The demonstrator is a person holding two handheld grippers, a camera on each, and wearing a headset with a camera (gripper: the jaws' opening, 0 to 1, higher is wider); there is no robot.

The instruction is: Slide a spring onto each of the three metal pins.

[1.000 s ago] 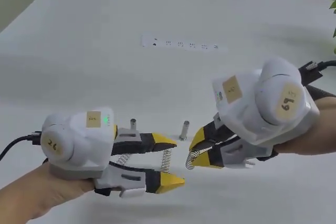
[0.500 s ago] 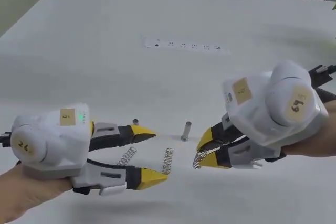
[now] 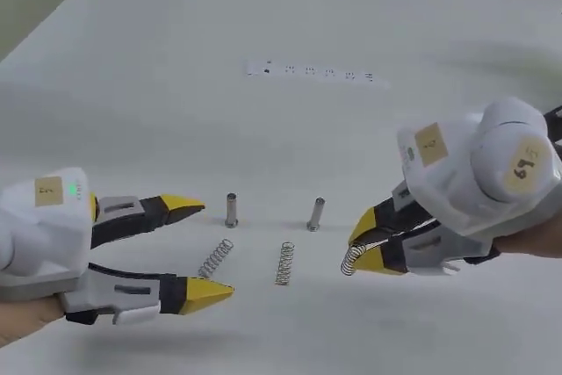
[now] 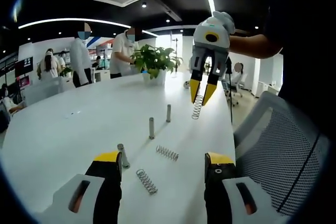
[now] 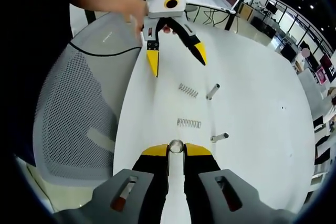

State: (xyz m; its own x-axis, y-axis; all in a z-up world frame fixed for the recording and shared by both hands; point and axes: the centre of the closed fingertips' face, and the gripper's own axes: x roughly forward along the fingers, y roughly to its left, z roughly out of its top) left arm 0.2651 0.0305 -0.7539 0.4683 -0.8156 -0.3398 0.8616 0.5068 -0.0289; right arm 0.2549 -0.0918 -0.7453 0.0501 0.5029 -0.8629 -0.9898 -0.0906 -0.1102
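Observation:
Two metal pins [image 3: 232, 210] [image 3: 315, 214] stand upright on the white table [image 3: 132, 111]; the left gripper view shows three pins [image 4: 122, 156] [image 4: 151, 128] [image 4: 168, 113]. Two loose springs [image 3: 216, 258] [image 3: 284, 263] lie just in front of them. My left gripper [image 3: 204, 248] is open at the lower left, its jaws wide apart and empty, just left of the nearest pin and spring. My right gripper [image 3: 358, 250] is shut on a third spring [image 3: 351, 259], held to the right of the pins; from the right gripper view that spring [image 5: 176, 146] appears end-on between the jaws.
A white power strip [image 3: 309, 72] lies farther back on the table. A grey mesh chair [image 4: 278, 140] stands at the table's near edge. People and a potted plant [image 4: 155, 61] are beyond the far end.
My left gripper has drawn back to the left, away from the loose spring its jaws were around, and opened wider. My right gripper has shifted slightly right, still holding its spring.

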